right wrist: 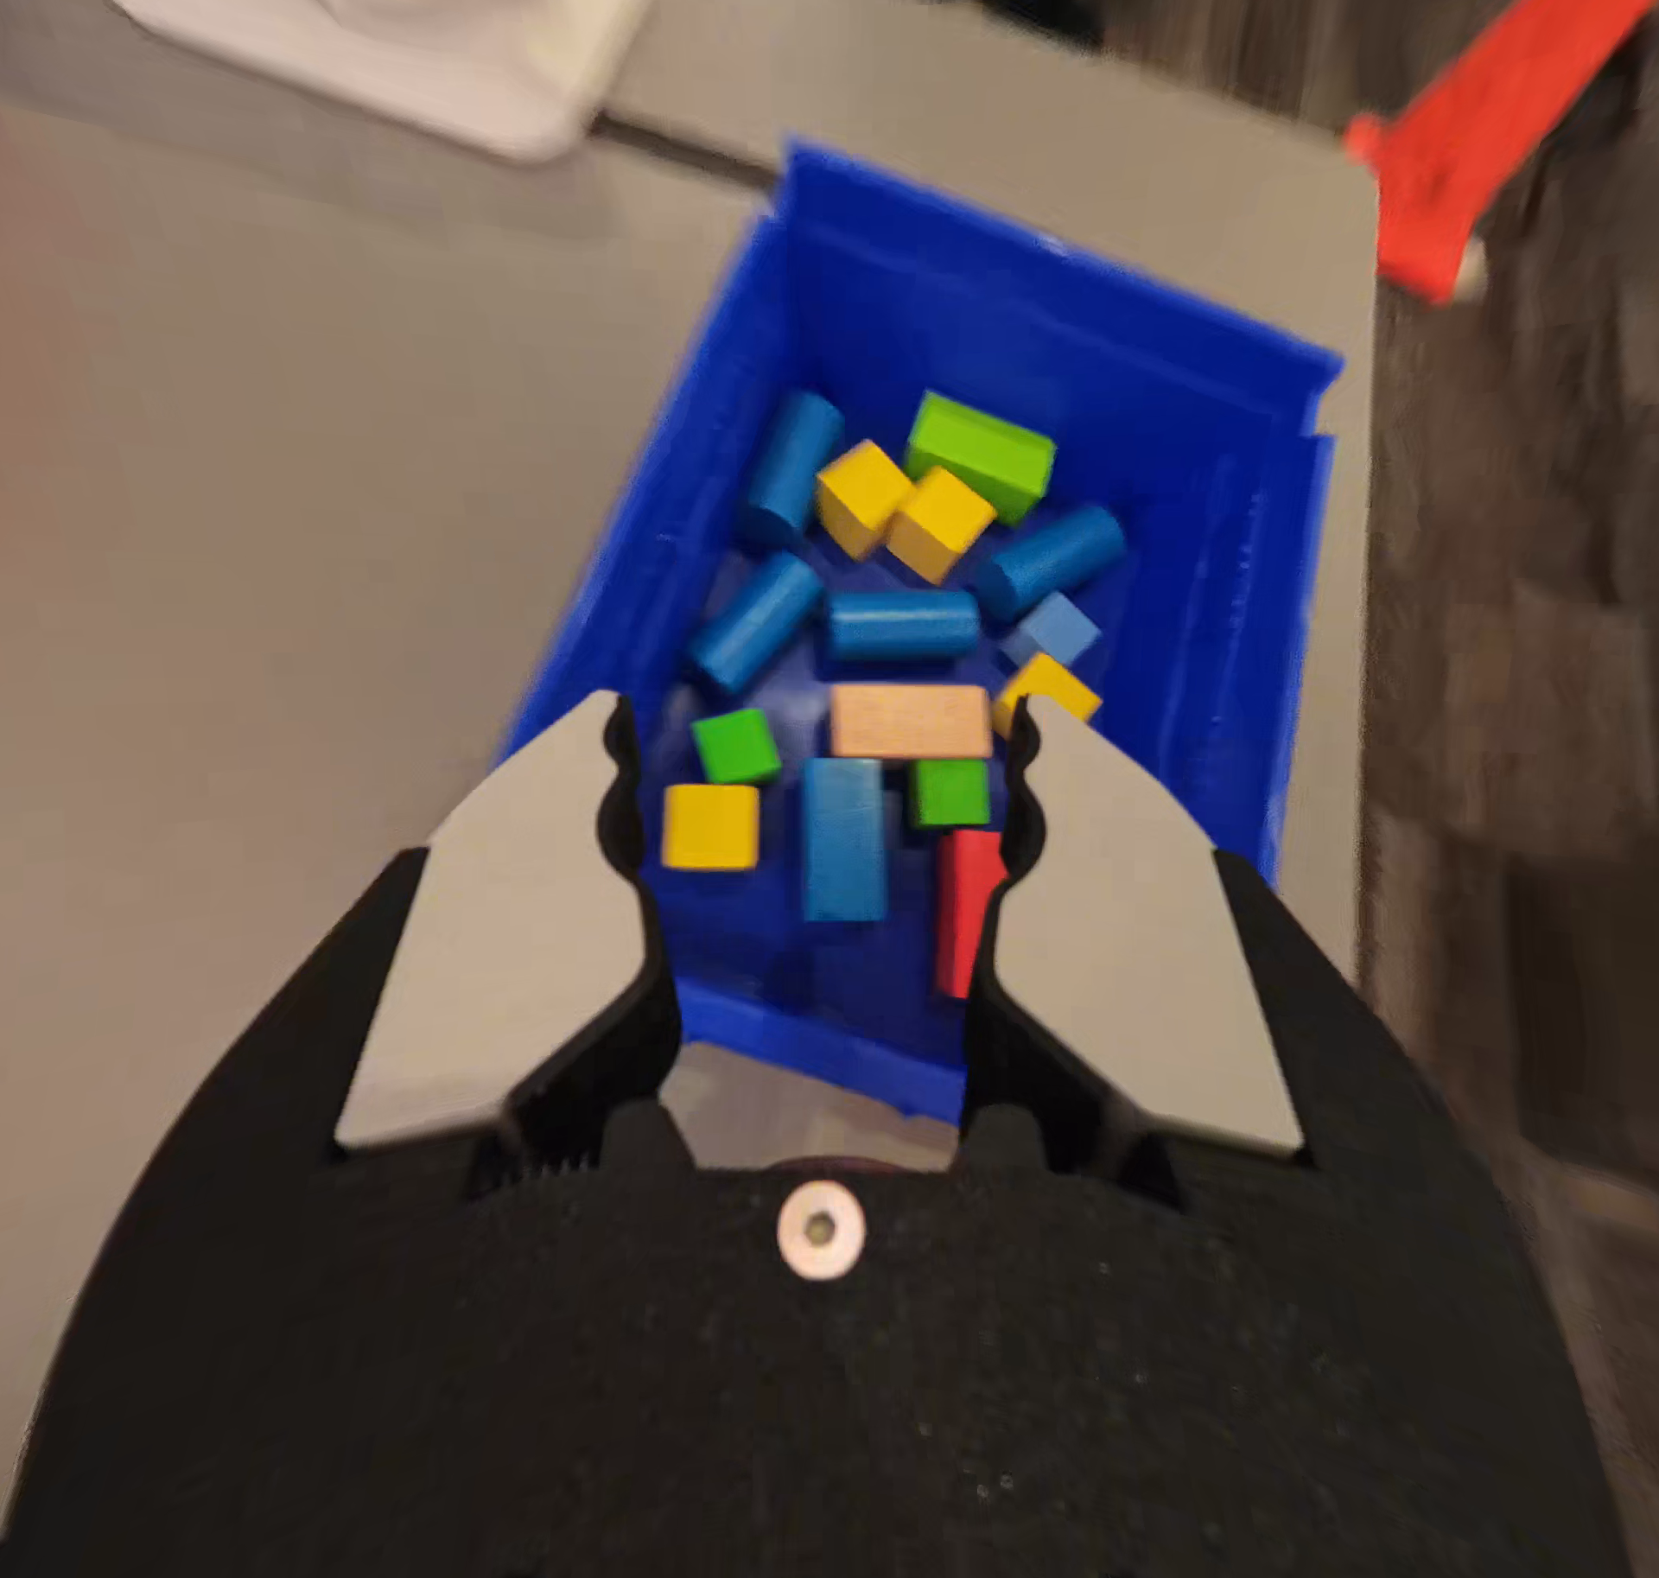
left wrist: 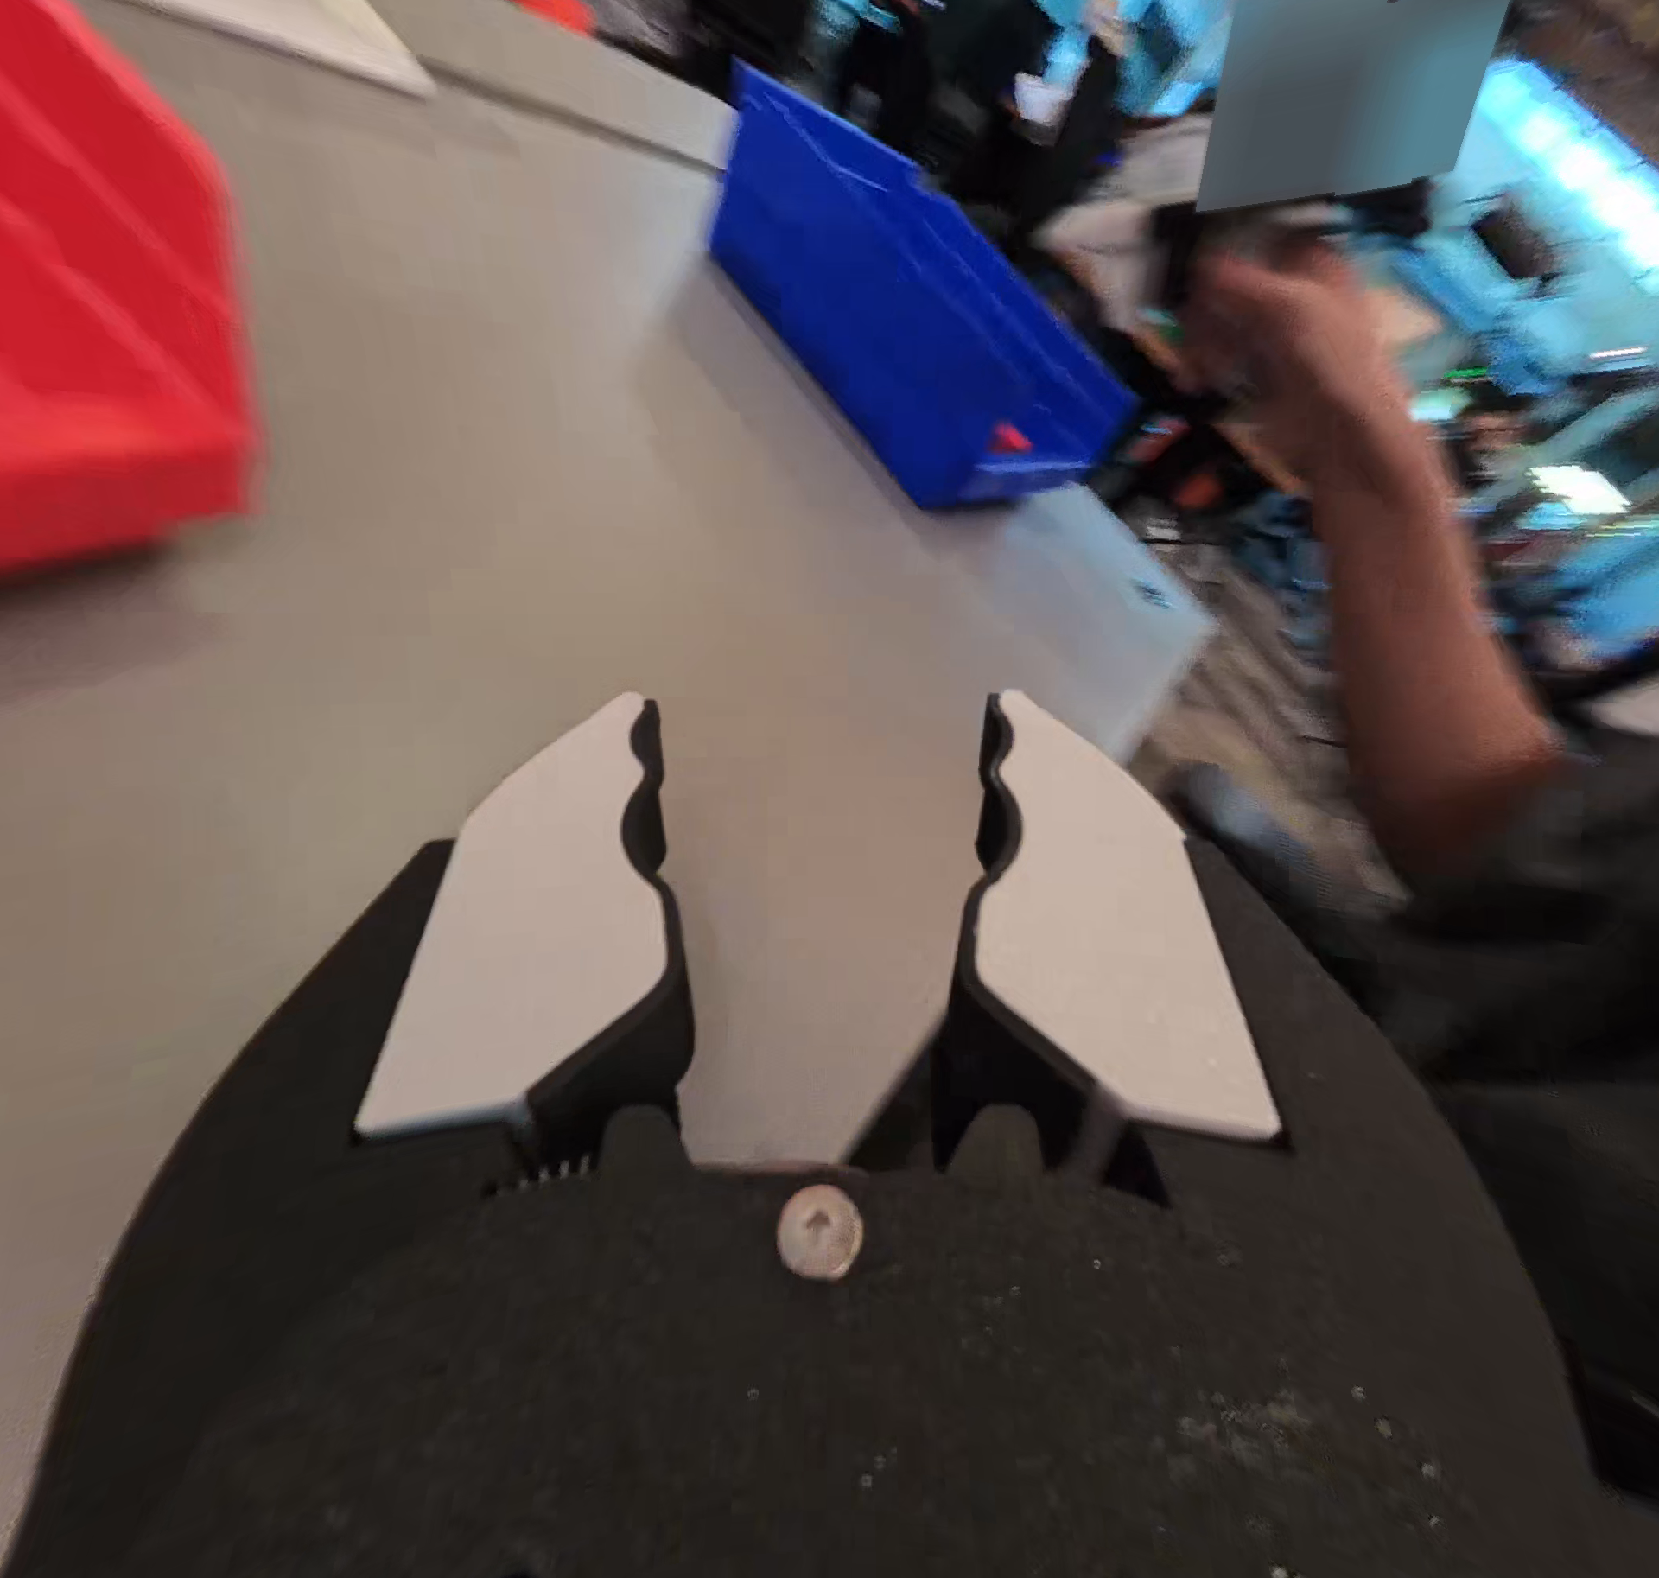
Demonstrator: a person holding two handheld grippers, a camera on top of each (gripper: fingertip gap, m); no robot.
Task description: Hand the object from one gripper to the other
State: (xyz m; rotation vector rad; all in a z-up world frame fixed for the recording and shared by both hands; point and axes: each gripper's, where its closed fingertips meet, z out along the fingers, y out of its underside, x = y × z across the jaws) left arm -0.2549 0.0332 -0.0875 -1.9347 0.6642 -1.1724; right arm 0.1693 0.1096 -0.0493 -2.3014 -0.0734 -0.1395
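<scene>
One blue bin (right wrist: pixel 1194 493) on the grey bench (right wrist: pixel 269 502) holds the blocks: 4 blue cylinders (right wrist: pixel 902 624), 4 yellow cubes (right wrist: pixel 711 826), 3 green blocks (right wrist: pixel 980 456), 1 blue bar (right wrist: pixel 844 839), 1 pale blue cube (right wrist: pixel 1052 628), 1 plain wood block (right wrist: pixel 911 720), 1 red block (right wrist: pixel 965 906). Right gripper (right wrist: pixel 821 718) hangs above the bin, jaws wide, holding nothing. Left gripper (left wrist: pixel 821 709) over bare bench, jaws wide, empty too. Red bin (left wrist: pixel 108 305) on the left in left wrist view; blurry otherwise.

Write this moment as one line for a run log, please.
left hand-held gripper: open, empty, over table | right hand-held gripper: open, empty, above blue bin of blocks | handover: not started
</scene>
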